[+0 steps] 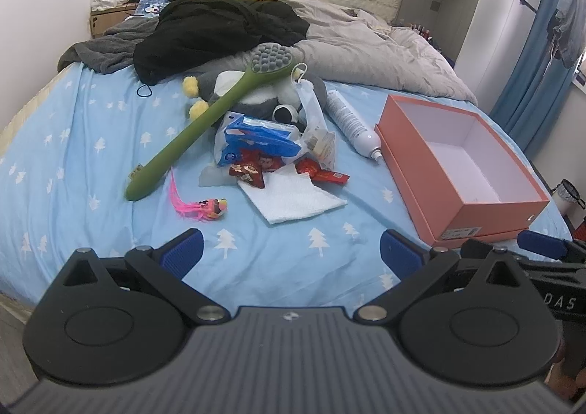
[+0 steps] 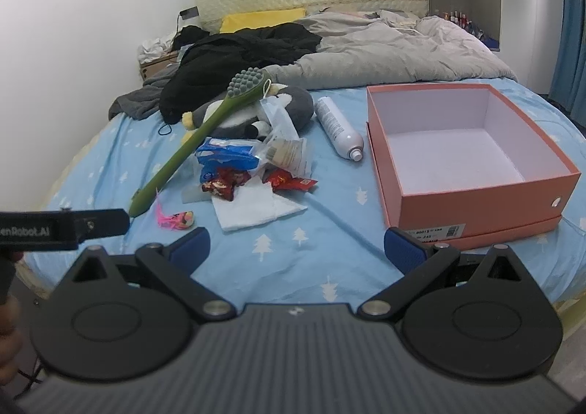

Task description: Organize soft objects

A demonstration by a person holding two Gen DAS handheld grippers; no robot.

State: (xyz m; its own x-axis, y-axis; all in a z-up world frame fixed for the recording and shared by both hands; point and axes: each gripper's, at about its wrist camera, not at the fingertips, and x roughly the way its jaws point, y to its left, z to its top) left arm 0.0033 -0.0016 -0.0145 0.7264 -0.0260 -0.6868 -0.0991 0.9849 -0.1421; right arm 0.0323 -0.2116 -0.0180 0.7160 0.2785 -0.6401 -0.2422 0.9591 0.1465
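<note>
Both grippers, left and right, hover with ribbed blue pads spread wide, holding nothing, above the tree-printed blue sheet. Mid-bed, a plush grey-white penguin lies under a long green rubber-knobbed brush, beside crinkly snack packets, a folded white terry cloth and a smooth white spray can. The rigid orange cardboard box sits open to the right

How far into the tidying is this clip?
Nothing looks done: the orange box is empty. Nothing is in hand; the left claw and right claw are open above the sheet. The plush toy, white cloth, pink toy and packets remain in the pile.
</note>
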